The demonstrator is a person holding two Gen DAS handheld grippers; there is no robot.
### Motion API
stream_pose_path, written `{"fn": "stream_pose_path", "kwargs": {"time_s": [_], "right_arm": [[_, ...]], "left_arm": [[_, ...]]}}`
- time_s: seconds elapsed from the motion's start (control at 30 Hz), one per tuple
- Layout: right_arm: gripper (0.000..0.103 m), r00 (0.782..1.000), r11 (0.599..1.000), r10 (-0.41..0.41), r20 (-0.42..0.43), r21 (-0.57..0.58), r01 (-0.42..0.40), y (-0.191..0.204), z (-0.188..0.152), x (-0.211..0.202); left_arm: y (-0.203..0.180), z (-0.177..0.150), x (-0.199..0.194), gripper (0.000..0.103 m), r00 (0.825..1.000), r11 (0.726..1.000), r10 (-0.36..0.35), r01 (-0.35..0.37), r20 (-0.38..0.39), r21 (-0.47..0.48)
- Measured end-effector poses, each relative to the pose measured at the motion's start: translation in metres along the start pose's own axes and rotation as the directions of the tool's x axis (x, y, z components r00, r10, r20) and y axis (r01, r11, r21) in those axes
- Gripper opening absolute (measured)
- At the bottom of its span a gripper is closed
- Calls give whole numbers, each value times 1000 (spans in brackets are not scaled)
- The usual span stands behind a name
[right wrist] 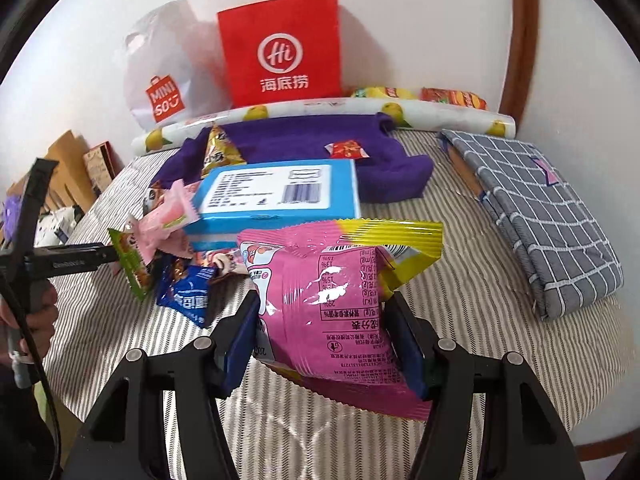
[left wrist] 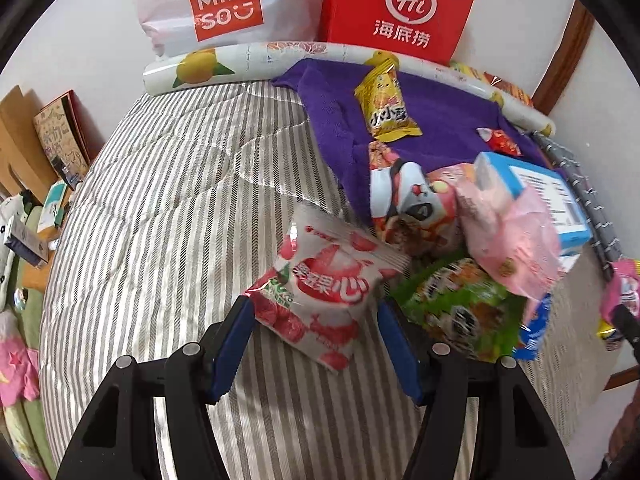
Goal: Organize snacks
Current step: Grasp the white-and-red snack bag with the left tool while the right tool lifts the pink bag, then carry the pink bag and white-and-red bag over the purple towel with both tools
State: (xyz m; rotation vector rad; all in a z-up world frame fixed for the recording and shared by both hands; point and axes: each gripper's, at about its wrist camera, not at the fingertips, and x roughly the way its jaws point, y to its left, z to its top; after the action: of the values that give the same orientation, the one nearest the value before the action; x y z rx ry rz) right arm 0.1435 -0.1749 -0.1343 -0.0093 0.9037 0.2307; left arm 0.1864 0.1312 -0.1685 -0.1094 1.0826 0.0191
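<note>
Two handheld grippers are working over a round table covered by a striped quilt (left wrist: pixel 168 216), and every place here is given relative to the light blue box (right wrist: pixel 276 192) sitting in the middle of the snack pile. The left gripper (left wrist: pixel 314 314) is pinching a red-and-white lychee snack bag (left wrist: pixel 320 284) between its blue pads, holding it just in front and to the left of the blue box, apparently lifted clear of the pile so it can be sorted. The right gripper (right wrist: pixel 322 320) is clamping a pink-and-yellow snack bag (right wrist: pixel 340 300) by its middle, directly in front of the blue box, label side up. Behind the box, a yellow packet (left wrist: pixel 386 102) and a small red candy (right wrist: pixel 347 149) are lying on a purple cloth (right wrist: pixel 304 140). Farther behind, a red paper bag (right wrist: pixel 280 52) and a white shopping bag (right wrist: pixel 160 76) are standing against the wall, likely as destinations. Right of the box, a grey checked fabric bundle (right wrist: pixel 540 208) is resting.
</note>
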Motion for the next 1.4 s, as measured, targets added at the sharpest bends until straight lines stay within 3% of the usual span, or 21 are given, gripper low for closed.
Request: {"fn": "stream_pose_path", "kwargs": {"time_s": [0.4, 0.57, 0.67, 1.13, 1.4], "right_arm": [[62, 998, 1000, -3, -62, -12, 2, 5, 2, 28], [62, 997, 1000, -7, -74, -22, 6, 9, 3, 34], [62, 997, 1000, 6, -81, -7, -7, 10, 4, 37], [62, 998, 1000, 8, -55, -19, -9, 21, -2, 21], [62, 999, 999, 20, -33, -31, -21, 28, -5, 6]], "left_arm": [[0, 9, 16, 62, 997, 999, 26, -28, 67, 33], [4, 8, 9, 46, 996, 999, -33, 31, 80, 30], [6, 7, 4, 44, 995, 999, -42, 40, 87, 22], [20, -14, -26, 42, 993, 997, -74, 77, 95, -29], [6, -25, -49, 42, 990, 996, -89, 90, 110, -10]]}}
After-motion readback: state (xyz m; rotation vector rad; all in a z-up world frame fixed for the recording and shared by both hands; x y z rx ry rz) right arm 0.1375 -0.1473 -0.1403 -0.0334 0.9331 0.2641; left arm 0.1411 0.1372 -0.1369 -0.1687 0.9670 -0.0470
